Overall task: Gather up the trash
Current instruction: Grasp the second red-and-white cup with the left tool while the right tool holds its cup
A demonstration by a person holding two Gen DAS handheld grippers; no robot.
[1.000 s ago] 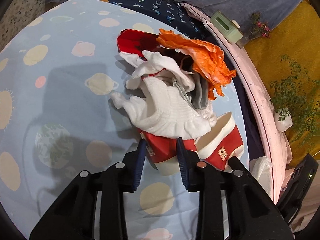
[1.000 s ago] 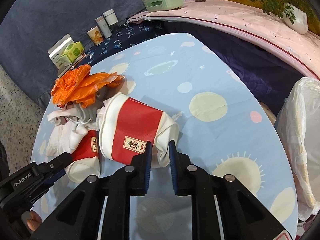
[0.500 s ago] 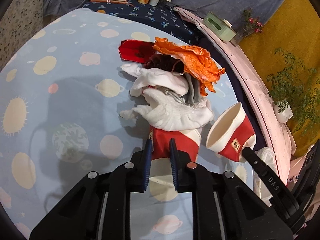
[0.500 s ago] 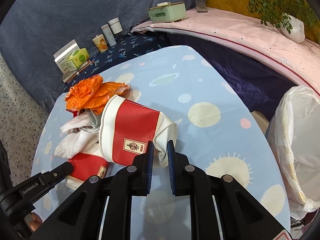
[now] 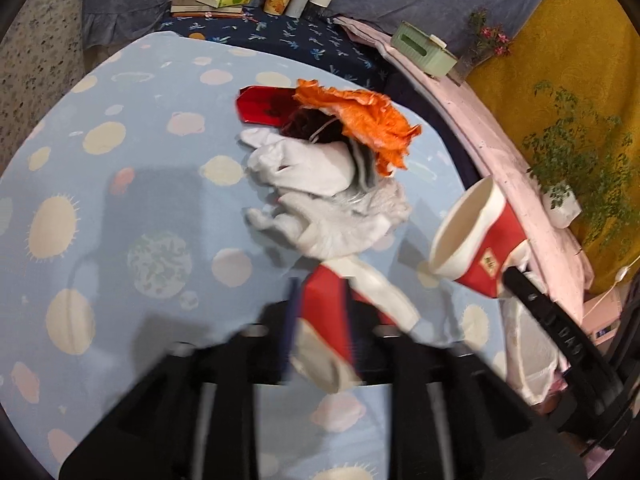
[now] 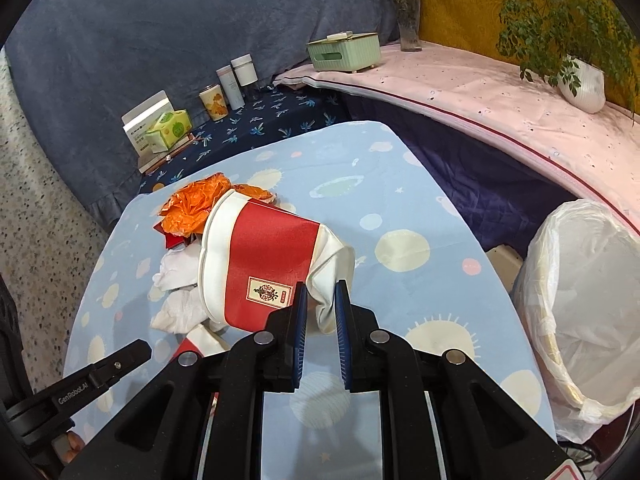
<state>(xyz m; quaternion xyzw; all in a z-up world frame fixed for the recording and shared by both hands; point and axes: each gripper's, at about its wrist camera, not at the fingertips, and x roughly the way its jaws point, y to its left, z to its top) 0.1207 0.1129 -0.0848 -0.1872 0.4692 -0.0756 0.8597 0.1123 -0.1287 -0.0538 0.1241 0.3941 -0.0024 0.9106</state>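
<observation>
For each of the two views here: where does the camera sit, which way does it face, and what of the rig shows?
Left wrist: on the left gripper, facing the trash pile; its blurred fingers clamp a crushed cup.
Right wrist: on the right gripper, facing the shelf, bin bag at right; fingers pinch a red-and-white cup.
Shared: that cup, orange wrapper, blue tablecloth.

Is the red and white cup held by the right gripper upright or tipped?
Tipped. The cup lies sideways above the table, its open rim facing left; the right gripper pinches its crumpled base.
</observation>
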